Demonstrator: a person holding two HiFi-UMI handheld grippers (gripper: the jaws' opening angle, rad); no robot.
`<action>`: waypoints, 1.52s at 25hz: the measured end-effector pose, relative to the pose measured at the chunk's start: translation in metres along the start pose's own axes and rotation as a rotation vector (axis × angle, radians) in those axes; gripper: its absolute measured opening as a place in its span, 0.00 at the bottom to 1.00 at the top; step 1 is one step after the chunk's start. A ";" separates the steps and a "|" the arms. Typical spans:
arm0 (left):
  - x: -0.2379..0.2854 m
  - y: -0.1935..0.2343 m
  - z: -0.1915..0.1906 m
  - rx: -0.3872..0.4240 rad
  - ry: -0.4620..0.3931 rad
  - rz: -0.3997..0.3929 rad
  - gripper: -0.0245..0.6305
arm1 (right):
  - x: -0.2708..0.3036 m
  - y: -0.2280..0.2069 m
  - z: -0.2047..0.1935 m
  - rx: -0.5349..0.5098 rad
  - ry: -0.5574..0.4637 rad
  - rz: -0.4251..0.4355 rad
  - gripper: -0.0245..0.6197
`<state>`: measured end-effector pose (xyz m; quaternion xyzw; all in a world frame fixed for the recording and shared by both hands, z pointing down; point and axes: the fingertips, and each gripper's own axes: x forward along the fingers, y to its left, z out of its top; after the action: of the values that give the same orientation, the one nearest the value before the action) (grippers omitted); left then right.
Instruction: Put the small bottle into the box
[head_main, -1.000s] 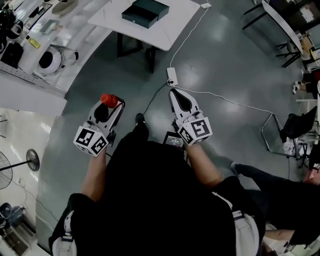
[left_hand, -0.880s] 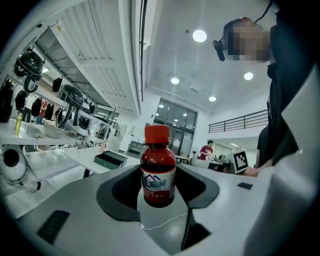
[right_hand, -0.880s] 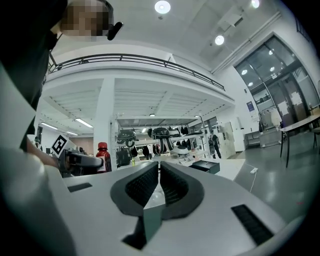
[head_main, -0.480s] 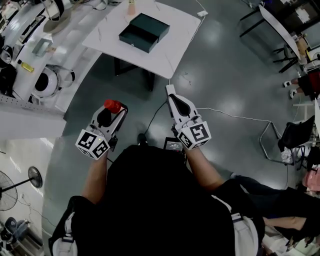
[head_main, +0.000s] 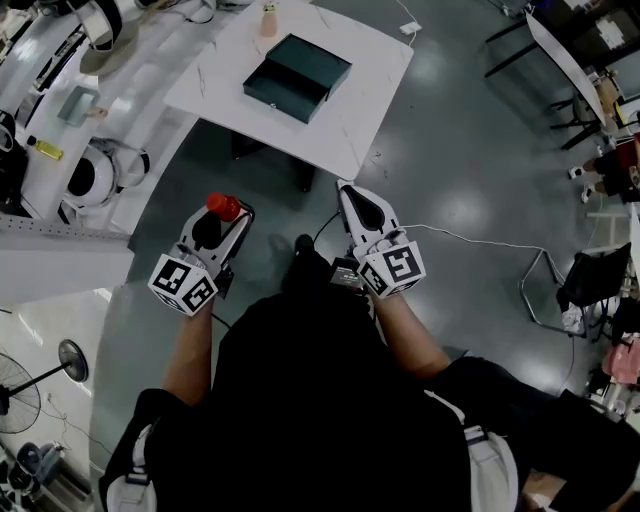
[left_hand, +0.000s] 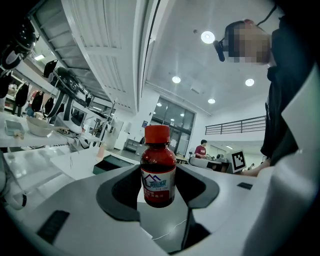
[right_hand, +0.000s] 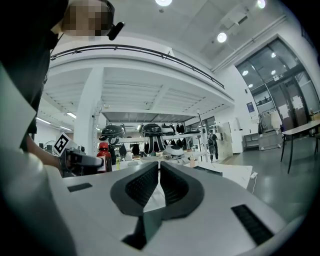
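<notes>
Ahead of me stands a white desk (head_main: 350, 130) on a glossy grey floor (head_main: 470, 140). A white cable (head_main: 470, 237) crosses that floor. Overhead are round ceiling lights (left_hand: 208, 36). One wall has tall windows (right_hand: 282, 97).

I get bright, even light from round ceiling lamps (left_hand: 208, 36); glare pools on the glossy floor (head_main: 462, 213). Both gripper views bulge and darken at their corners.

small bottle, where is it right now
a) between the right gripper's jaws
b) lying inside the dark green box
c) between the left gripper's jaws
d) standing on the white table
C: the left gripper view shows the small bottle upright, clamped between the jaws of the left gripper. The box sits apart on the table, and the right gripper is shut on nothing.
</notes>
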<state>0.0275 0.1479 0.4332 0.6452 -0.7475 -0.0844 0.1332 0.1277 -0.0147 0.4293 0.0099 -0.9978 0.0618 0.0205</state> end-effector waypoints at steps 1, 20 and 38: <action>0.003 0.007 0.001 0.000 -0.002 0.007 0.38 | 0.005 -0.003 -0.003 0.002 0.000 0.001 0.10; 0.105 0.157 0.058 -0.007 0.028 0.040 0.38 | 0.191 -0.097 0.010 0.040 -0.016 0.004 0.10; 0.227 0.246 0.100 0.029 0.122 -0.110 0.38 | 0.262 -0.185 0.006 0.084 -0.014 -0.149 0.10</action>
<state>-0.2650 -0.0429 0.4319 0.6912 -0.7024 -0.0414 0.1645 -0.1298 -0.2036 0.4570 0.0853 -0.9910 0.1017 0.0175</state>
